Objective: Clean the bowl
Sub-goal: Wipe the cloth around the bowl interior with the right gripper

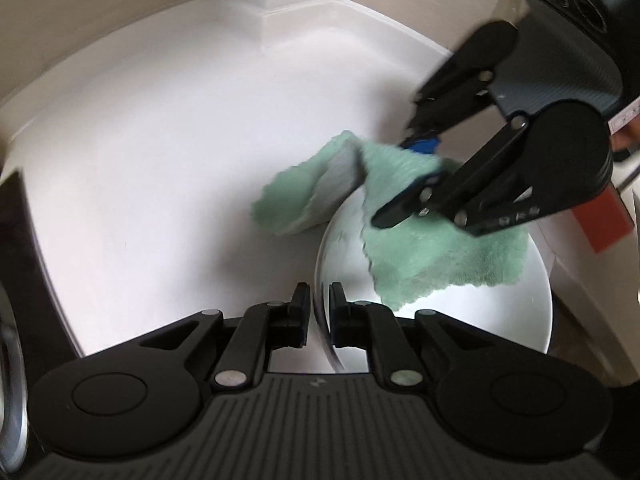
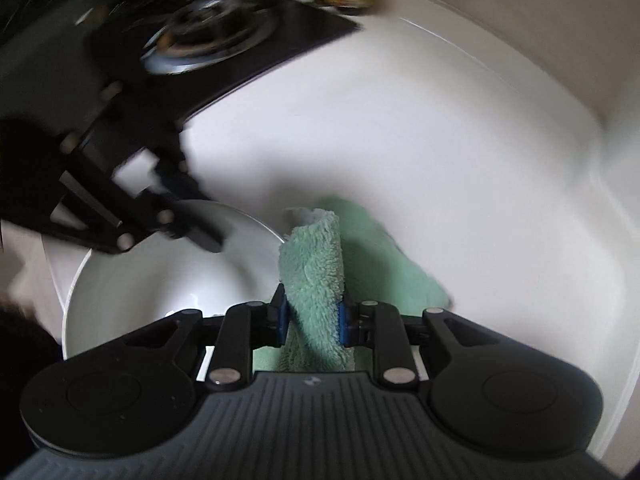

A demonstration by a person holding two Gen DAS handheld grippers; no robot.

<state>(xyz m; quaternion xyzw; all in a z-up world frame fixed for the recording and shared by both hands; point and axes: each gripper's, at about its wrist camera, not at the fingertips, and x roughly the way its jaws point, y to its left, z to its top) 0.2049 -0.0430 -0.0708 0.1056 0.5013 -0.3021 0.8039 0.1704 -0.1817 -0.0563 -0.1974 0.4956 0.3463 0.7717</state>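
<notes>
Left-wrist view shows the glossy white ceramic bowl (image 1: 460, 320), rigid, slick and breakable, on the white countertop (image 1: 160, 160), its rim pinched at 6 o'clock by the left gripper (image 1: 319, 316), while the right gripper (image 2: 313, 320) clamps a soft mint-green microfibre cloth (image 1: 420, 248) draped over the 12 o'clock rim.

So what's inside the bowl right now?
Part of the green cloth, held by the right tongs, drapes into the white bowl. The bare interior looks clean; whatever lies under the cloth is hidden.
</notes>
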